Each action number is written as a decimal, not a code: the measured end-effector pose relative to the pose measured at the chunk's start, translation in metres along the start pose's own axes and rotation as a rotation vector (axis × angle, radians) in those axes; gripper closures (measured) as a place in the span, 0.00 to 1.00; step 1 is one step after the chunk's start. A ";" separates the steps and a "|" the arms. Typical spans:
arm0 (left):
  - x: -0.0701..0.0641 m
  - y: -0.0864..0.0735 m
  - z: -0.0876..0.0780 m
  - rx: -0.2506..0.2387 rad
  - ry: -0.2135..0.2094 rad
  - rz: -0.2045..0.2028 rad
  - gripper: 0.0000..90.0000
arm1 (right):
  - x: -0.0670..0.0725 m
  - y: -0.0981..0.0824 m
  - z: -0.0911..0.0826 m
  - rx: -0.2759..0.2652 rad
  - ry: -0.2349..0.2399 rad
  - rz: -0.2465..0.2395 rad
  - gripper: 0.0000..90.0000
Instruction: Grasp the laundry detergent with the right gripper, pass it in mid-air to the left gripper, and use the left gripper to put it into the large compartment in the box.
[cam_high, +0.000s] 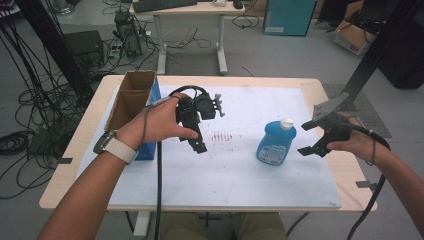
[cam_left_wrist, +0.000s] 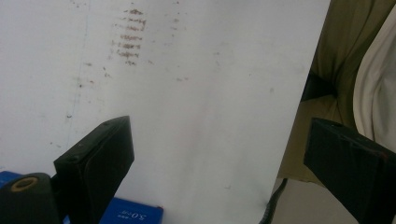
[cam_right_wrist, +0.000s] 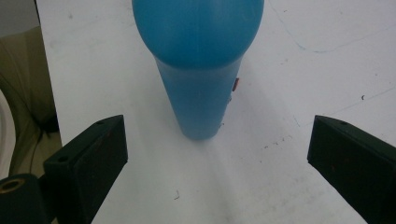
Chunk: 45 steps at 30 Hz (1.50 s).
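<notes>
1. Far left of the blue bottle (cam_high: 276, 142), an open cardboard box (cam_high: 131, 97) stands at the left edge of the white mat (cam_high: 240, 185), empty as far as I can see.
2. Nearer the bottle but still well apart from it, the left gripper (cam_high: 192, 131) hangs over bare mat; in the left gripper view its jaws are spread with nothing between them.
3. The bottle stands upright on the mat, white cap (cam_high: 286, 122) on. It looks like smooth plastic, likely slick and a little squashy, with some weight if full. I'd take it across the broad body, low down, not by the cap.
4. Just right of the bottle, the right gripper (cam_high: 320, 135) faces it, jaws wide apart, not touching it.
</notes>
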<state>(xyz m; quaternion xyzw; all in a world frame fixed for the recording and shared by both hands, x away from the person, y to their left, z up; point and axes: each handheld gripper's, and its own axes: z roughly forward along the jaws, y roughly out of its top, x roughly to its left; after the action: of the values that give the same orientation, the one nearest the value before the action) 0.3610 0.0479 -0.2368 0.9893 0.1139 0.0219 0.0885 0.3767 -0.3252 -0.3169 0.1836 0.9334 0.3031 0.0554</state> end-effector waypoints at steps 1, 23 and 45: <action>0.001 0.000 -0.001 0.021 0.000 0.025 0.10 | 0.000 0.000 0.000 -0.003 0.002 0.000 0.05; 0.001 -0.002 0.005 0.016 -0.004 0.009 0.10 | 0.001 -0.008 0.015 -0.111 -0.002 -0.009 0.06; -0.001 -0.004 0.010 -0.003 -0.012 -0.028 0.10 | 0.004 -0.021 0.024 -0.220 -0.021 0.010 0.06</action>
<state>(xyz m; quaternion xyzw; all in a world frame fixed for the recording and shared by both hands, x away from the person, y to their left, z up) 0.3598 0.0501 -0.2479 0.9876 0.1270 0.0148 0.0909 0.3715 -0.3260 -0.3485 0.1844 0.8930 0.4020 0.0835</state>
